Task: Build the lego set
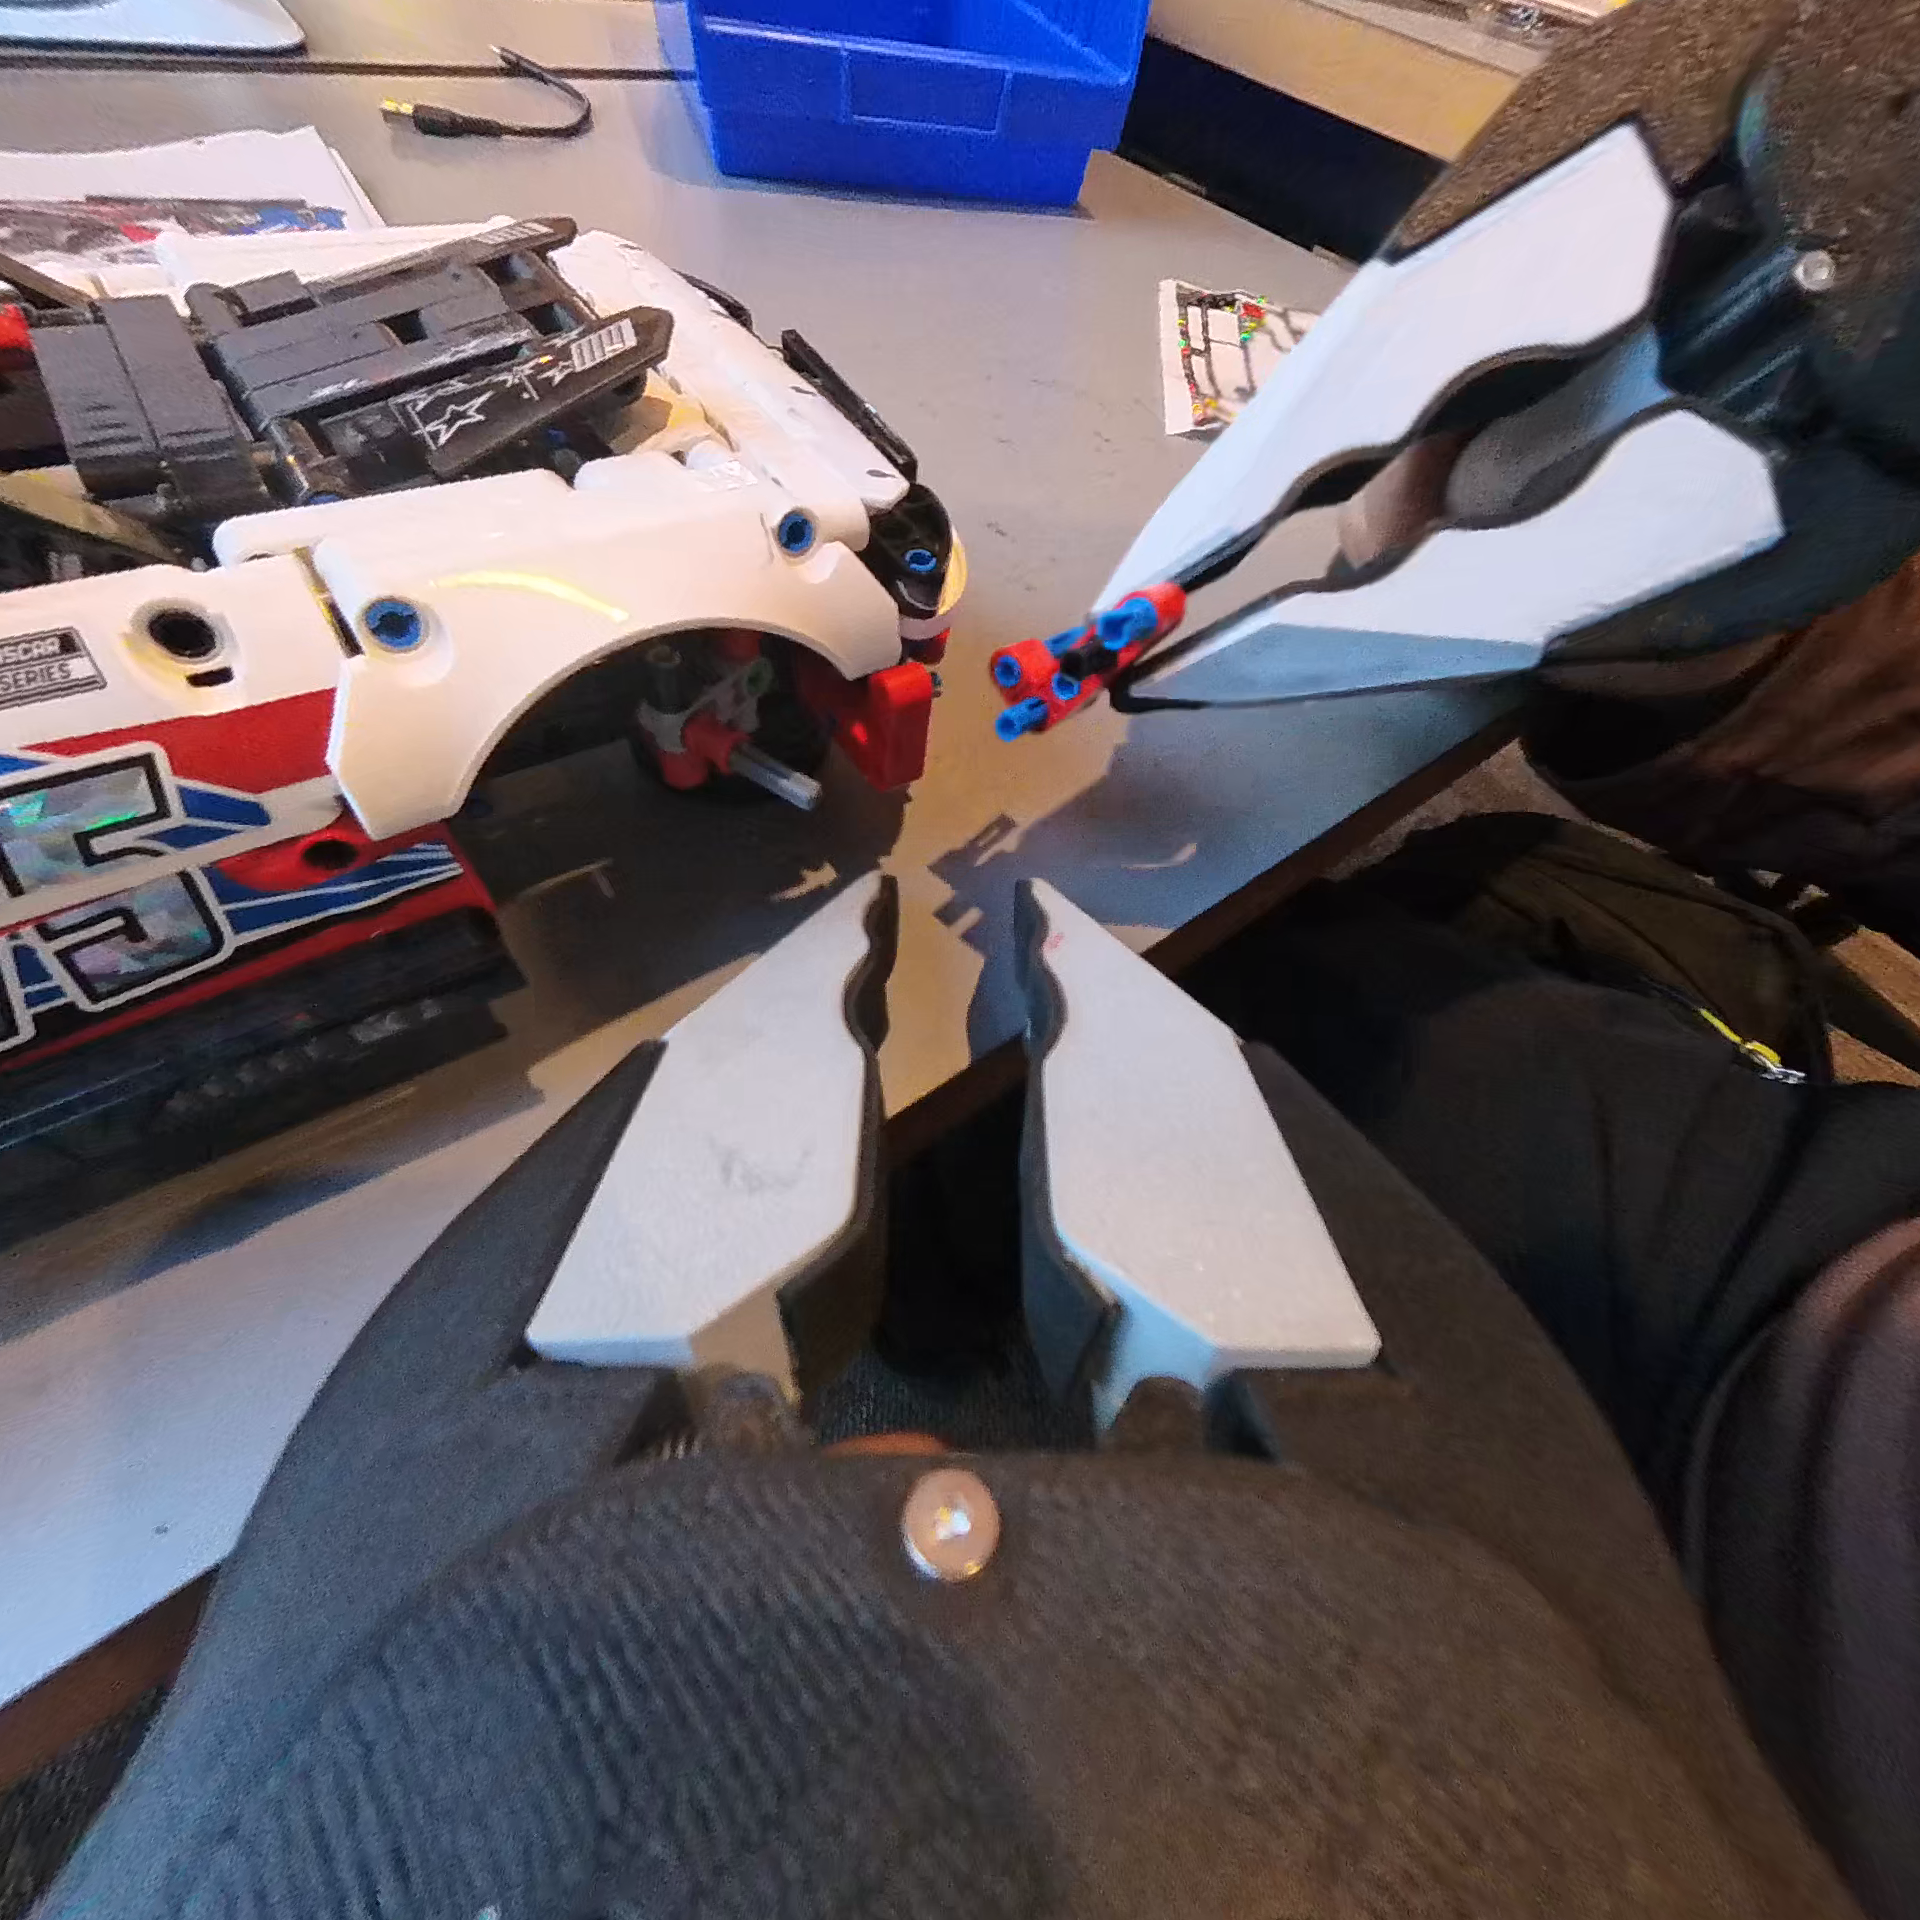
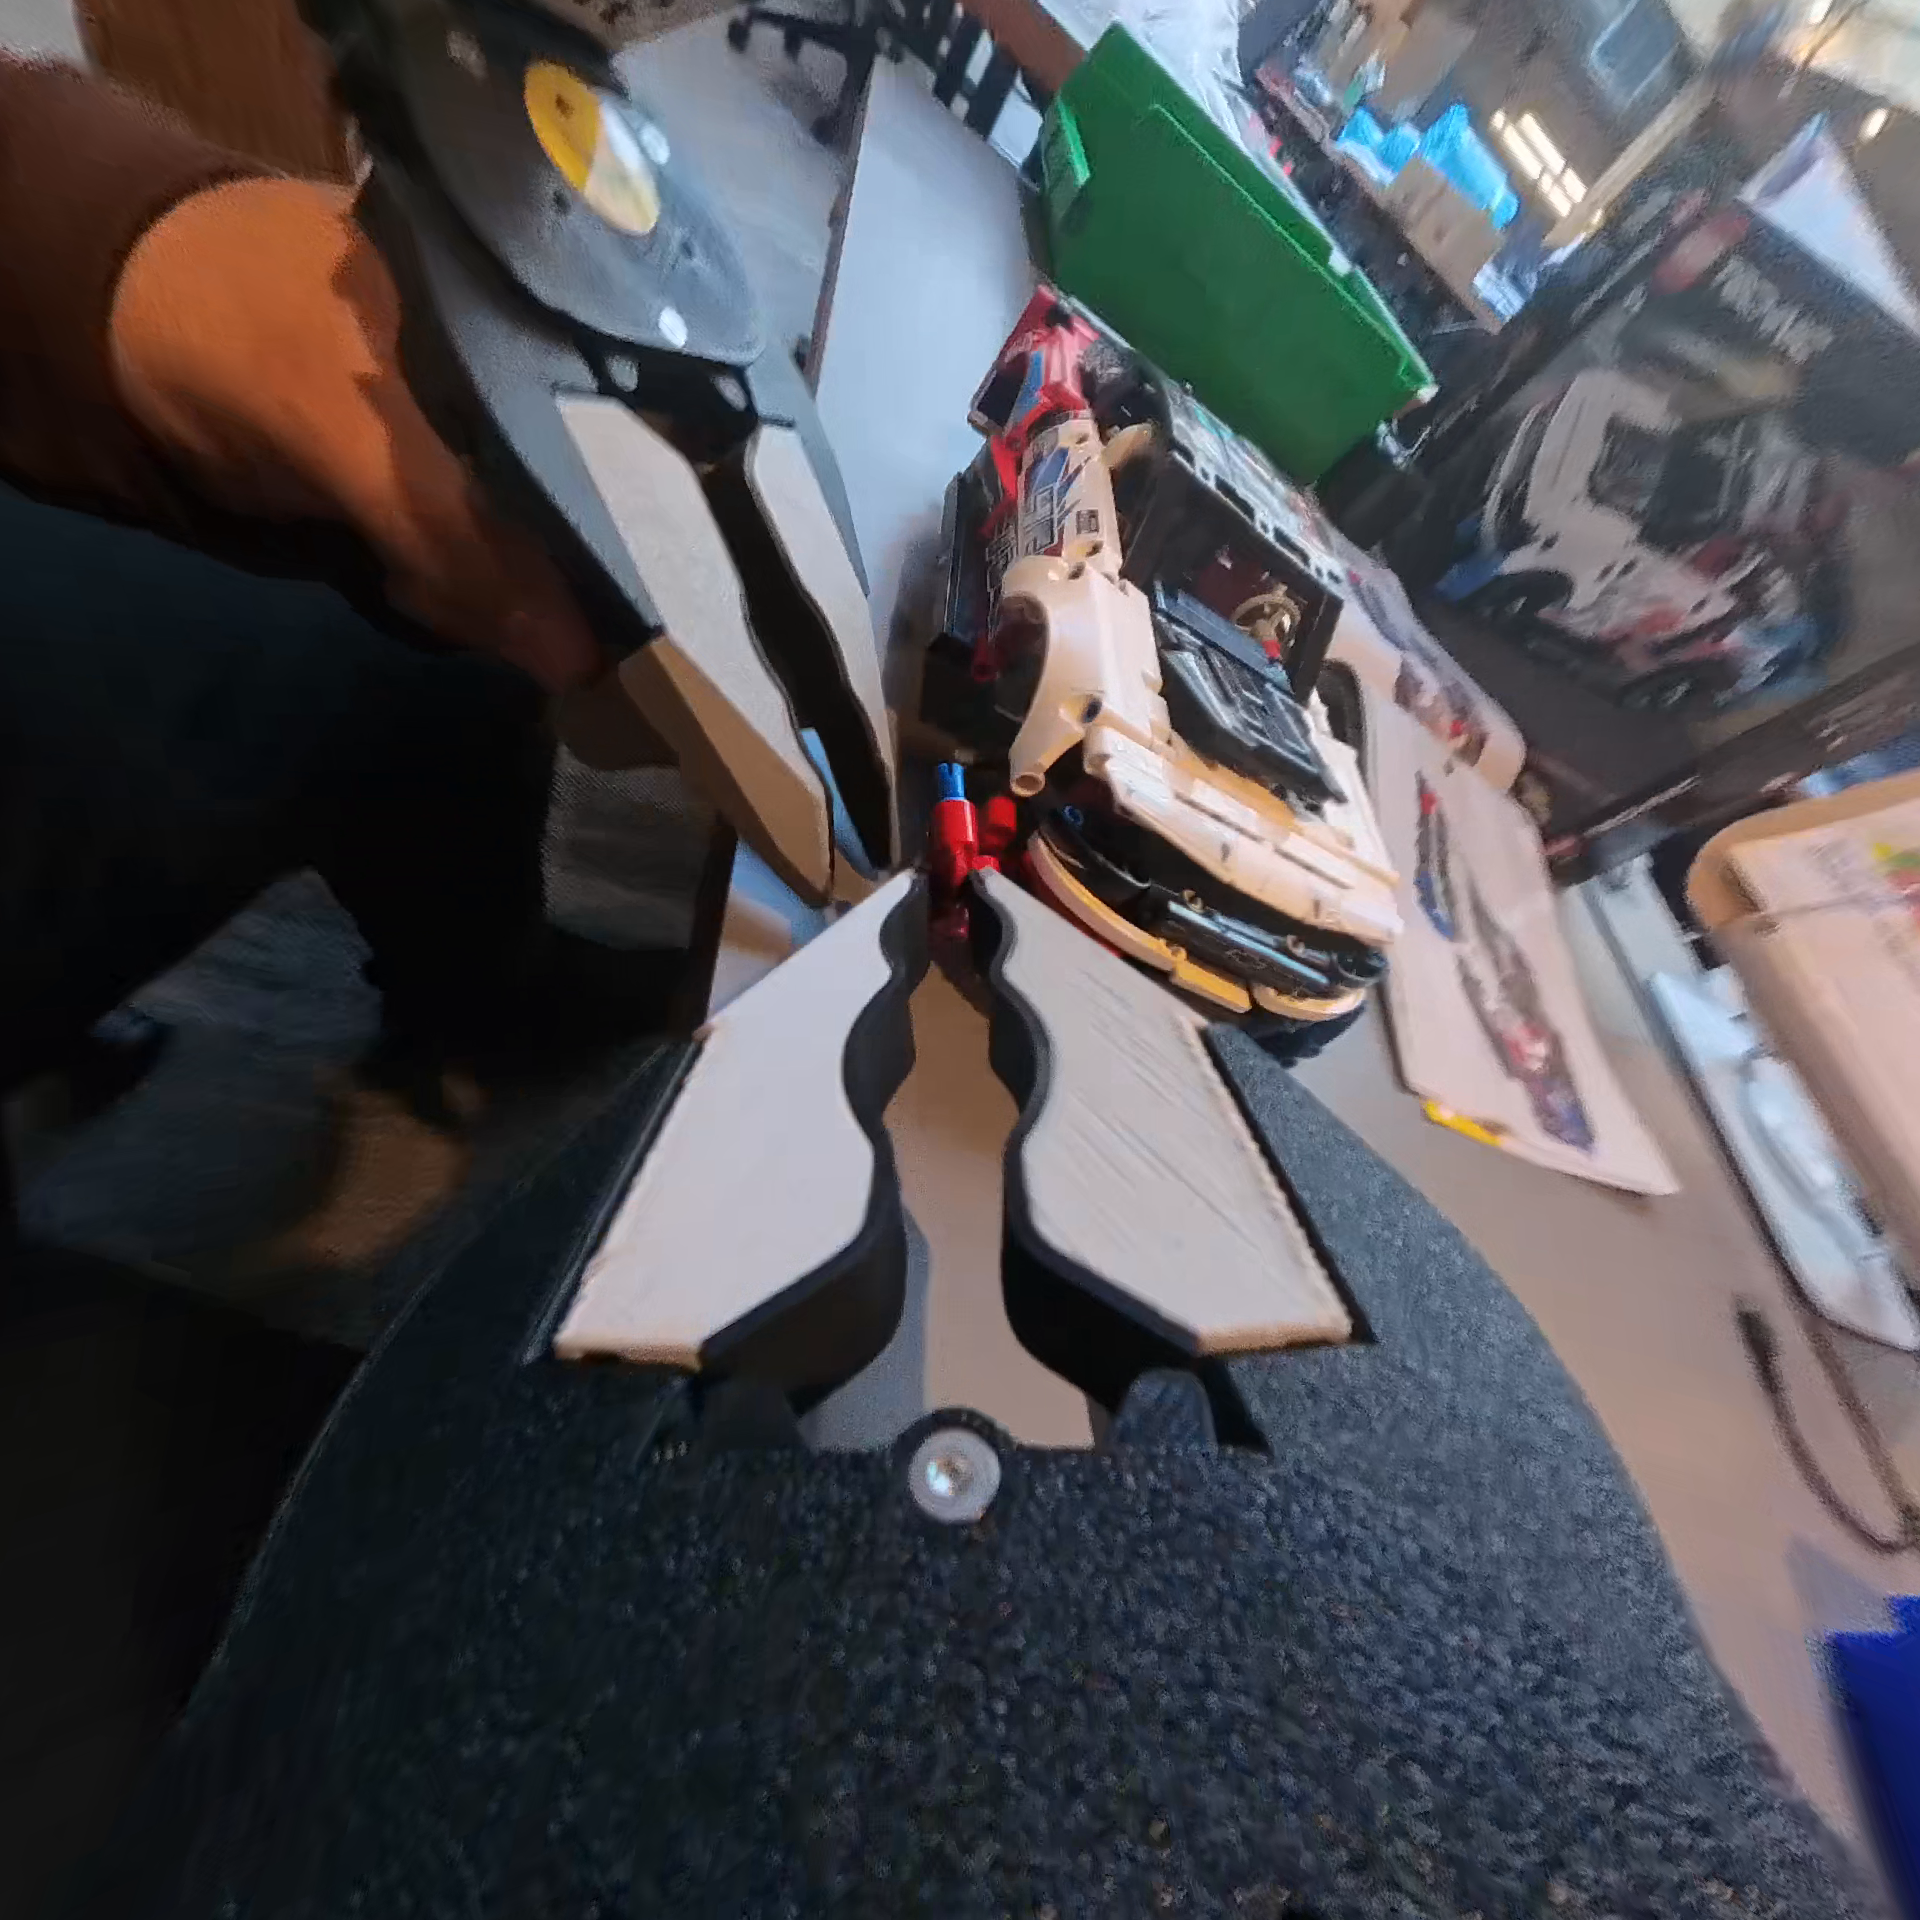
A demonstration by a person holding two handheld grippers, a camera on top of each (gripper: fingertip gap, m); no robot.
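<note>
A white, red and black lego race car point(image 1: 468, 582) lies on the grey table point(image 1: 1039, 343), nose toward the table's near edge, with its front wheel arch empty and a bare axle showing. My right gripper point(image 1: 1127, 665) is shut on a small red piece with blue pins point(image 1: 1060, 675) and holds it just off the car's nose, apart from the red bracket point(image 1: 888, 722). In the right wrist view the same piece point(image 2: 954, 831) sits between my right gripper's point(image 2: 948, 885) tips, in front of the car point(image 2: 1143, 727). My left gripper point(image 1: 956, 904) is narrowly open and empty, below the piece.
A blue bin point(image 1: 904, 94) stands at the back, with a black cable point(image 1: 499, 114) and a booklet point(image 1: 208, 177) to its left. A sticker sheet point(image 1: 1216, 353) lies right of the car. A green bin point(image 2: 1216, 239) and the set's box point(image 2: 1683, 540) stand beyond the car. The table edge point(image 1: 1330, 831) runs close by. The grippers' ends are close to 5 cm from one another.
</note>
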